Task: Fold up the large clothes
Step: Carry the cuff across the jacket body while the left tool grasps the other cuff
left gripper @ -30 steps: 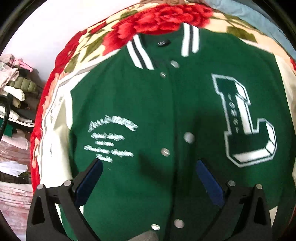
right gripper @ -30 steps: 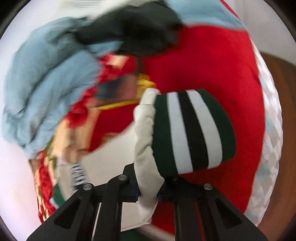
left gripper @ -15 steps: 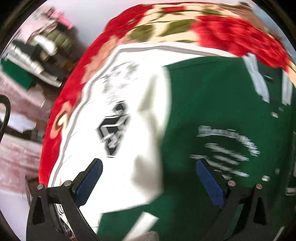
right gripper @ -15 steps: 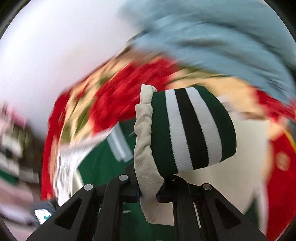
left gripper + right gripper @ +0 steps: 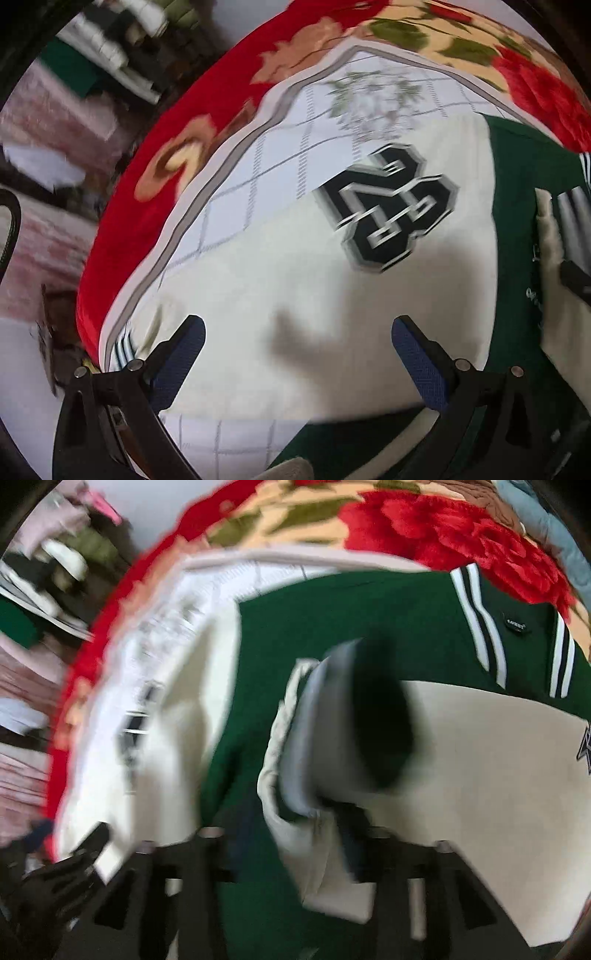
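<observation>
A green varsity jacket (image 5: 332, 620) with cream sleeves lies front up on the bed. In the left wrist view its cream sleeve (image 5: 295, 295), with a black 23 patch (image 5: 388, 210), lies under my left gripper (image 5: 301, 354), which is open and holds nothing. In the right wrist view the other sleeve (image 5: 480, 760) is folded across the green chest. Its striped cuff (image 5: 354, 720), blurred, still sits between the opening jaws of my right gripper (image 5: 291, 845); the left finger stands apart from the cloth. That cuff (image 5: 569, 218) also shows at the right edge of the left wrist view.
A red floral blanket (image 5: 155, 206) and a white checked sheet (image 5: 236, 192) cover the bed under the jacket. Stacked clothes and clutter (image 5: 110, 48) stand beyond the bed's left edge. Pale blue cloth (image 5: 546, 520) lies at the far right.
My left gripper has swept left from the green chest to the cream sleeve with the 23 patch. My right gripper carried the striped cuff across onto the jacket's chest, and its jaws have parted.
</observation>
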